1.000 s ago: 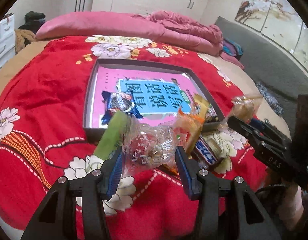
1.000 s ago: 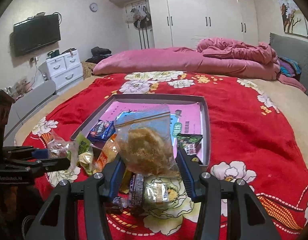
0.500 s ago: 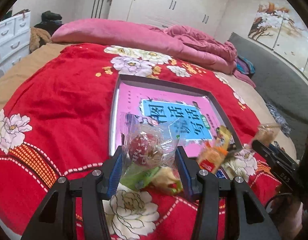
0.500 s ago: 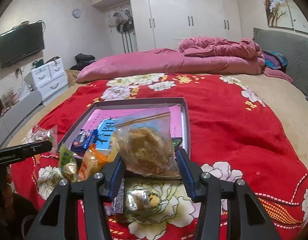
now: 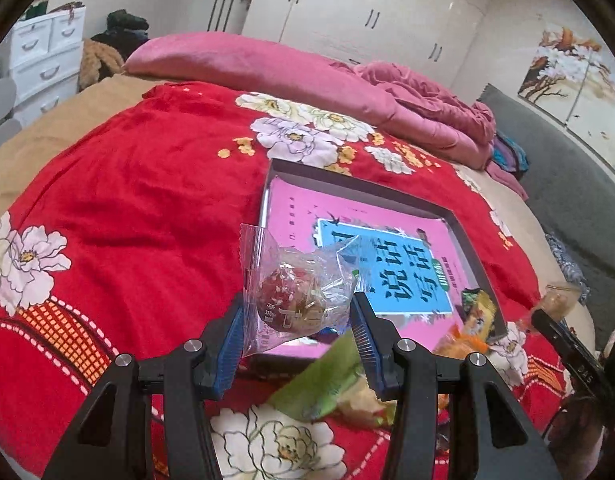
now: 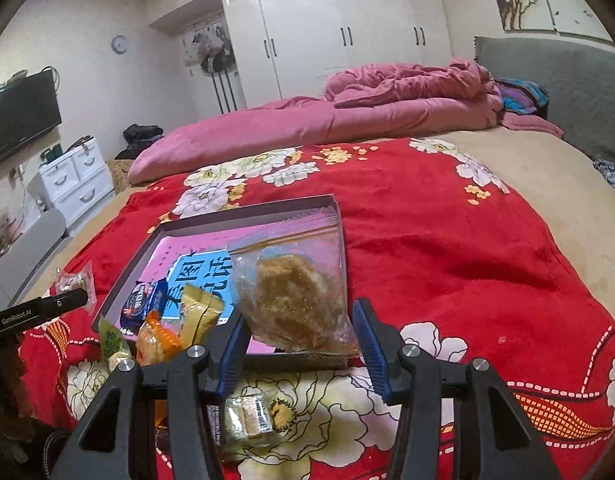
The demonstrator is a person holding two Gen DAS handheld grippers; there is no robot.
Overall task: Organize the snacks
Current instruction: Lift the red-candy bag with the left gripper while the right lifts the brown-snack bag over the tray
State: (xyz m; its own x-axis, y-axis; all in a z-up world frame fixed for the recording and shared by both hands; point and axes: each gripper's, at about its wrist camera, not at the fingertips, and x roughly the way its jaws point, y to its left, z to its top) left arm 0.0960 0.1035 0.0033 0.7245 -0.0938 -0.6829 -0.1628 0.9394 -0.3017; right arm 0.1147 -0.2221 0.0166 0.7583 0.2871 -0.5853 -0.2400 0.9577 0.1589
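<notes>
Standing by the bed, I see that the left gripper has moved in the last second from the heap of snacks toward the left side of the grey tray, and it now hangs over the near left corner of it, clenched on a clear packet with a red sweet. The right gripper has also come forward, from above the loose snacks to the near edge of the tray, and it grasps a clear bag with a brown crumbly cake, which hides part of the tray's right side. Inside the tray lies a pink and blue book, with a dark blue cookie pack on it. A green packet, an orange one and a small wrapped piece are on the red blanket in front of the tray. I think both packets are now ready to be lowered into the tray, but I cannot tell how high they are above it. Several snacks are left outside, so the task seems about half done.
</notes>
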